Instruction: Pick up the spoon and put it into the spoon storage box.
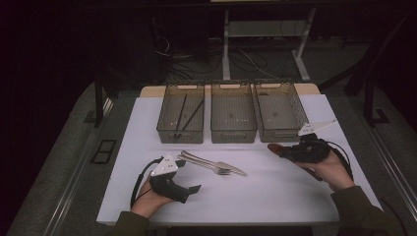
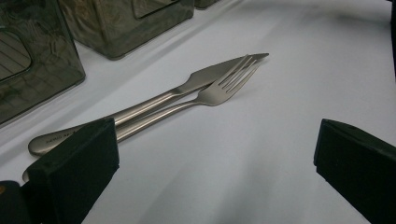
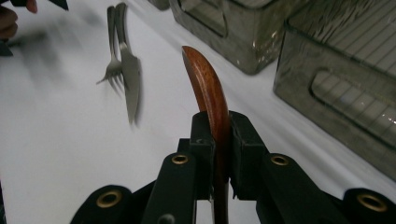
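Observation:
A steel fork (image 1: 216, 170) and knife (image 1: 235, 169) lie side by side on the white table (image 1: 275, 196), tips pointing right. My left gripper (image 1: 189, 176) rests at the front left, just below their handles; its jaws stand wide open with nothing between them (image 2: 215, 154). The fork (image 2: 224, 86) and knife (image 2: 205, 77) lie just beyond its left jaw. My right gripper (image 1: 287, 151) is at the right, lifted off the table, shut on a curved reddish-brown wooden utensil (image 3: 205, 84) that sticks out past the pads (image 1: 273, 147).
Three grey see-through bins stand in a row at the back: the left bin (image 1: 180, 139) holds two dark sticks, the middle bin (image 1: 233, 136) and right bin (image 1: 281, 134) look bare. The right bin sits just behind my right gripper.

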The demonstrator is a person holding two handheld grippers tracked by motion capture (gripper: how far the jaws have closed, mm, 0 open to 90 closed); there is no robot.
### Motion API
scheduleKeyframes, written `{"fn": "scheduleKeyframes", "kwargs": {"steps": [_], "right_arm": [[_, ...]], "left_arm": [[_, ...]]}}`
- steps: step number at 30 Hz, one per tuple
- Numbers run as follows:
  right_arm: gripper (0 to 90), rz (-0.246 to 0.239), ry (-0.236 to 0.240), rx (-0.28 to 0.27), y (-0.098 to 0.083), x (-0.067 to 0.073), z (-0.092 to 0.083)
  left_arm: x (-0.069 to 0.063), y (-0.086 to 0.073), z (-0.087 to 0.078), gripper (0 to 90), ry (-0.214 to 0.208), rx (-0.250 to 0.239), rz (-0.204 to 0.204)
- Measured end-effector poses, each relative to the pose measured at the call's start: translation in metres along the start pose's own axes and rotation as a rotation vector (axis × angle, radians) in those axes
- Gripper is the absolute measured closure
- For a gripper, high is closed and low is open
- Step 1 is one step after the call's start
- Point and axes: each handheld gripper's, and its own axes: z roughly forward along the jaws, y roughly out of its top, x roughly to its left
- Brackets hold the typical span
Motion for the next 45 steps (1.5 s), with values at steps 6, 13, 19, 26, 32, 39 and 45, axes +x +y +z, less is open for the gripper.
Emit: {"fn": "scheduleKeyframes", "kwargs": {"steps": [6, 13, 19, 26, 32, 39, 45], "right_arm": [[79.9, 0.002, -0.006, -0.035, 0.017, 0.001, 0.001], [79.9, 0.0, -0.017, -0.048, 0.038, 0.003, 0.008], [79.9, 0.01, -0.03, -0.057, 0.06, 0.004, 0.014], [79.9, 0.023, -0.055, -0.05, 0.084, 0.002, 0.029], [79.9, 0.028, -0.077, -0.036, 0.106, 0.002, 0.044], [79.9, 0.052, -0.088, -0.034, 0.127, -0.003, 0.06], [79.9, 0.063, -0.092, -0.039, 0.147, -0.004, 0.077]], "left_arm": [[0.0, 0.0, 0.0, 0.0, 0.002, 0.003, 0.001], [0.0, 0.001, 0.0, 0.0, 0.001, -0.003, -0.001], [-0.001, 0.001, 0.001, 0.0, 0.002, -0.005, 0.002], [-0.002, 0.001, 0.001, 0.0, 0.007, -0.004, 0.007], [-0.002, 0.001, 0.001, 0.0, 0.009, -0.004, 0.008], [-0.003, 0.002, 0.001, 0.0, 0.008, -0.01, 0.006], [-0.003, 0.002, 0.001, 0.0, 0.008, -0.002, 0.014]]}}
